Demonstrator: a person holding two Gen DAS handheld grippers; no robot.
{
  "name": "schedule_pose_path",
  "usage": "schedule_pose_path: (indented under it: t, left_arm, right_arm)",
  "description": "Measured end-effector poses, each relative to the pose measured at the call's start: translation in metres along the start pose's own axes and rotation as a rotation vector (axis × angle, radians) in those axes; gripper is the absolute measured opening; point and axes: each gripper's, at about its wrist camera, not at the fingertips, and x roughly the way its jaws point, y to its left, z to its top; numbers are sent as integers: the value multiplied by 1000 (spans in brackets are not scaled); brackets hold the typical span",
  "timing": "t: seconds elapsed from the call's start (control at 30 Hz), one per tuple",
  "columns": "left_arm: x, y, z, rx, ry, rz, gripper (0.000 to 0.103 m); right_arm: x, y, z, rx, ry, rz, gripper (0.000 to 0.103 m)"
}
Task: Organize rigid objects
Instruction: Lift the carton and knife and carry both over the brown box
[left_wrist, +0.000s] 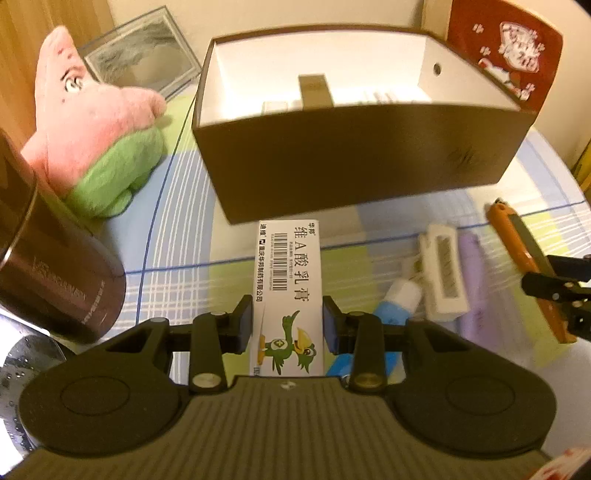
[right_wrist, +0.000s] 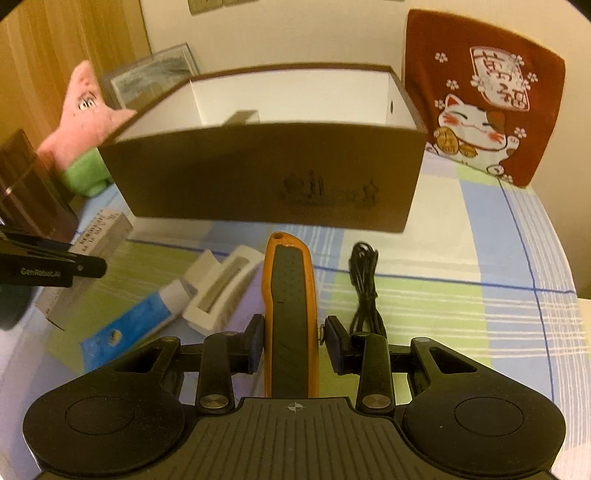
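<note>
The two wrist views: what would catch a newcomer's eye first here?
The big brown box stands open in the middle of the checked tablecloth. The left gripper holds a white carton; the right gripper holds an orange knife. A pink plush toy sits left of the box.

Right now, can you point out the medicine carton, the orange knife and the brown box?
medicine carton (left_wrist: 286, 280): left wrist view, its printed top face.
orange knife (right_wrist: 290, 295): right wrist view, its black grip panel.
brown box (right_wrist: 258, 173): right wrist view, its near outer wall.
</note>
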Motion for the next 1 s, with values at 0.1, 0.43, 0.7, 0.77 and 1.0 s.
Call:
schedule_pose_path:
  t: [0.1, 0.43, 0.7, 0.77, 1.0]
  left_arm:
    - [-12, -5, 7, 0, -25, -19, 33]
    - [-41, -26, 50, 26, -132, -98, 33]
    - [-35, -38, 107, 8, -185, -129, 33]
    - [-32, -43, 121, 8, -194, -127, 33]
    - [-8, -55, 162, -6, -182, -118, 33]
  right_arm:
    - [-8, 2, 7, 7, -19, 14, 32]
    - [-27, 4, 49, 34, -100, 58, 32]
    - [-25, -7, 102, 66, -152, 64, 32]
    - [-20, -11, 115, 71, -161, 59, 32]
    - [5, -28, 155, 96, -168, 22, 32]
